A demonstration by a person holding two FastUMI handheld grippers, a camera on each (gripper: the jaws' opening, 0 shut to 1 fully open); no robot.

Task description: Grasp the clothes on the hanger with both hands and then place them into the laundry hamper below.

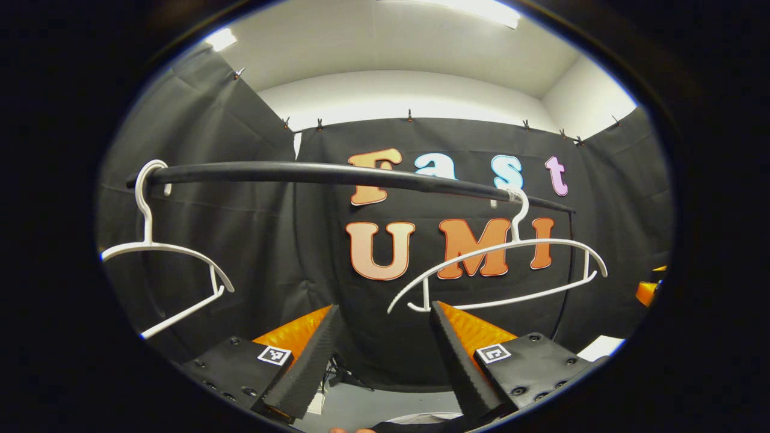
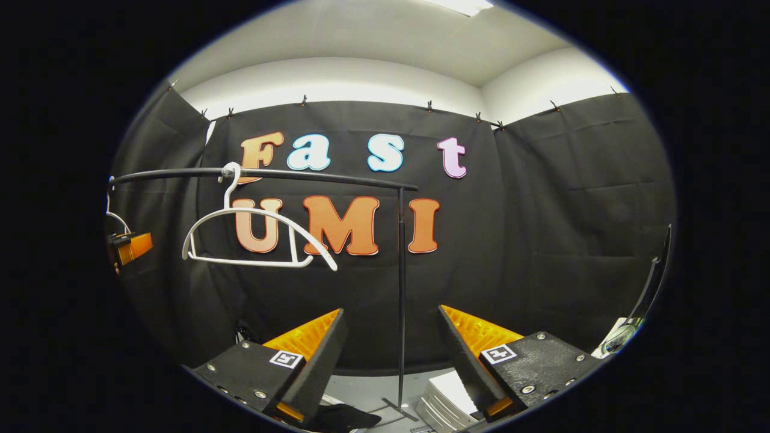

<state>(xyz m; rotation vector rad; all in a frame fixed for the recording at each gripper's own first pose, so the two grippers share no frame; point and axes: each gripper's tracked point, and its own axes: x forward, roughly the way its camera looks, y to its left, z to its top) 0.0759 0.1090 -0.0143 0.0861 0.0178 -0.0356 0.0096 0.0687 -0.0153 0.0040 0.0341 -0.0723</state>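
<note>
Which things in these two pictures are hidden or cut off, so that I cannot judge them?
- Laundry hamper: in the right gripper view, only a white ribbed corner shows, partly behind the right gripper.
- Clothes: a dark heap at the bottom edge is cut off; garment or not, unclear.
- Left hanger: in the left gripper view, its left end is cut off.

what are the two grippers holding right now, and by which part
Nothing. The left gripper and right gripper both stand open with empty gaps, facing the bare white plastic hangers on the black rail.
</note>
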